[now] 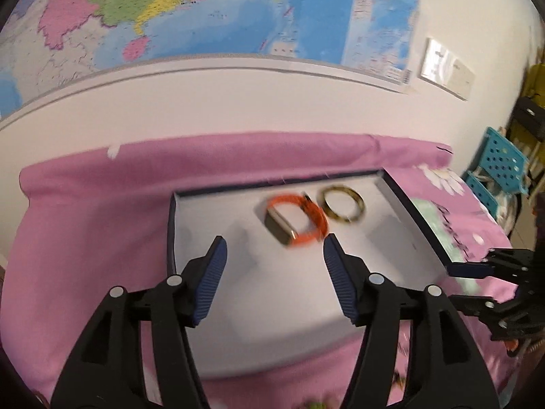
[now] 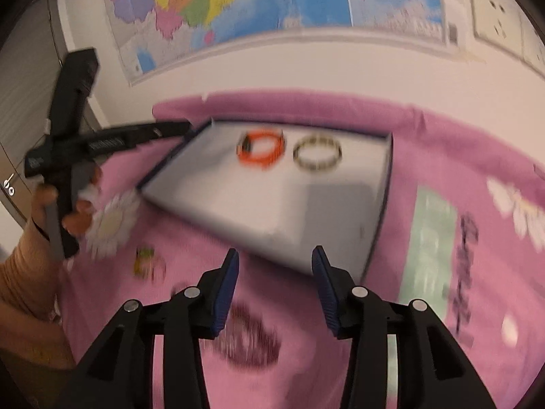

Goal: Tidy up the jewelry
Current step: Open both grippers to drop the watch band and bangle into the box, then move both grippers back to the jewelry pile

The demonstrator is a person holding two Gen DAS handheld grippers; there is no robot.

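A shallow white tray (image 2: pixel 289 204) with a dark rim is seen lying on a pink flowered cloth (image 2: pixel 460 156). Inside it, near the far wall, an orange band (image 2: pixel 262 151) and a gold bangle (image 2: pixel 317 152) are set side by side, apart. The right gripper (image 2: pixel 275 255) is held over the tray's near edge, jaws parted, nothing between them. At the left, the left gripper (image 2: pixel 185 126) is gripped by a hand (image 2: pixel 76 204). A blurred greenish piece (image 2: pixel 146 262), possibly jewelry, lies on the cloth.
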